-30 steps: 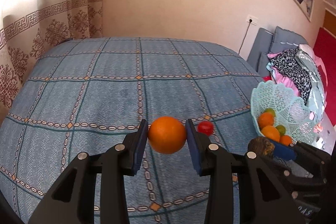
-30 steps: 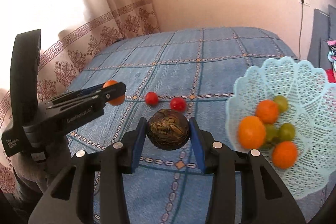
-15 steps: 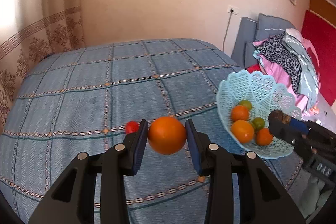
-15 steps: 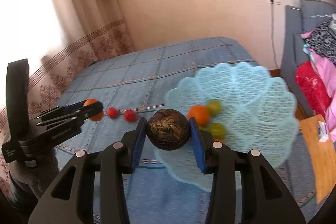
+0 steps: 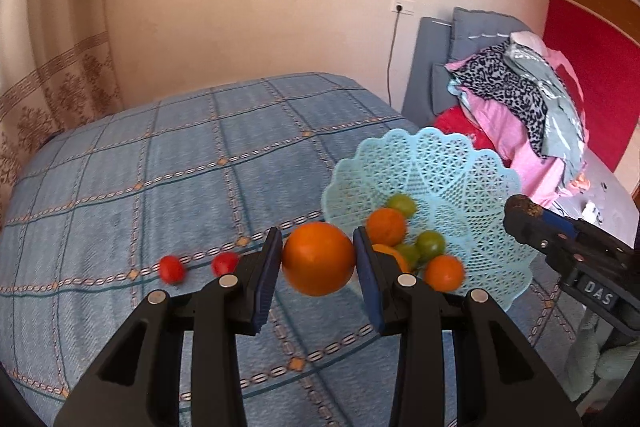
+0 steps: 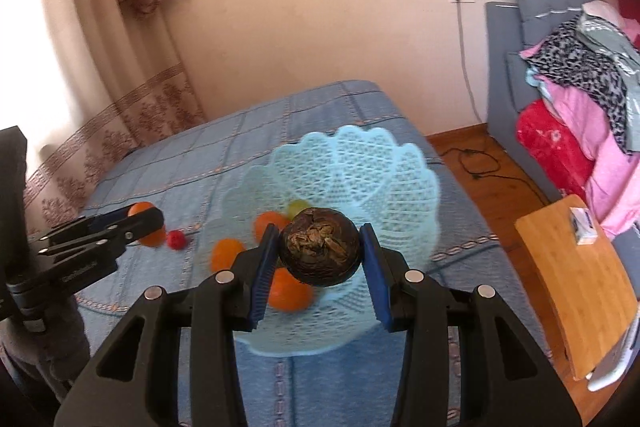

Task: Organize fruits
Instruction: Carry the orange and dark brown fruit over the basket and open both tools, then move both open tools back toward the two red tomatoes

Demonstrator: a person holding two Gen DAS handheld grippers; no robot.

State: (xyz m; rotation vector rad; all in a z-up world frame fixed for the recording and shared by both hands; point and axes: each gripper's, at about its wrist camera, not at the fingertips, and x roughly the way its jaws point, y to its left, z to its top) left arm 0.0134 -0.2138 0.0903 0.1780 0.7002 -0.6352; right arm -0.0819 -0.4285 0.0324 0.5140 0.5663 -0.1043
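Observation:
My left gripper (image 5: 318, 263) is shut on an orange (image 5: 318, 258) and holds it above the blue checked bedspread (image 5: 160, 167), just left of the light-blue lattice basket (image 5: 460, 167). My right gripper (image 6: 319, 255) is shut on a dark brown round fruit (image 6: 319, 251) and holds it over the basket (image 6: 380, 179). The basket holds several oranges (image 5: 386, 226) and green fruits (image 5: 430, 243). Two red tomatoes (image 5: 172, 269) lie on the bedspread left of the basket. The right gripper shows at the right edge of the left wrist view (image 5: 520, 209).
A grey sofa piled with clothes (image 5: 520, 99) stands to the right. A wooden stool (image 6: 576, 267) with a small box stands right of the bed. A curtain (image 6: 132, 27) hangs at the back left. A cable (image 6: 480, 167) lies on the floor.
Both grippers have moved right toward the basket with their fruits. The right gripper now holds the brown fruit over the basket; the left gripper's orange is beside the basket's rim.

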